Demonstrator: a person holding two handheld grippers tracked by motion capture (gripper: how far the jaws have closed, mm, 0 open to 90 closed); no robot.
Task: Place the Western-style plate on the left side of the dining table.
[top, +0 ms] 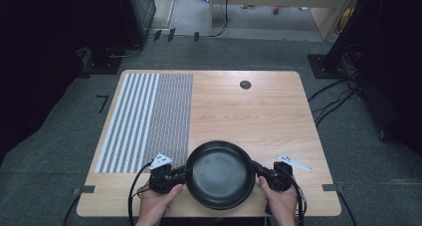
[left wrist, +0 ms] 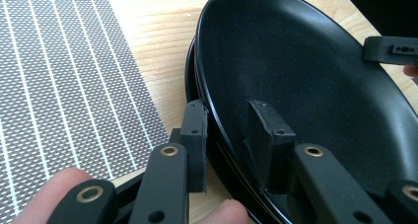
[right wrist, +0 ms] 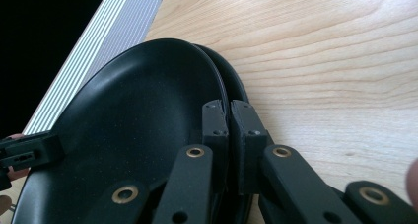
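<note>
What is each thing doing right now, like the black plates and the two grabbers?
Top black plate: upright, stacked on another black plate, gripped at both sides.
Lower black plate: flat on the table, its rim peeking out from under the top one.
Left gripper: jaws straddle the top plate's rim, one inside, one outside.
Right gripper: shut on the top plate's rim.
Striped mat: lying flat, nothing on it.
Table: wooden, level.

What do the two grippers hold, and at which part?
The top black plate of a stack: the right gripper is shut on its rim, and the left gripper straddles the opposite rim.
</note>
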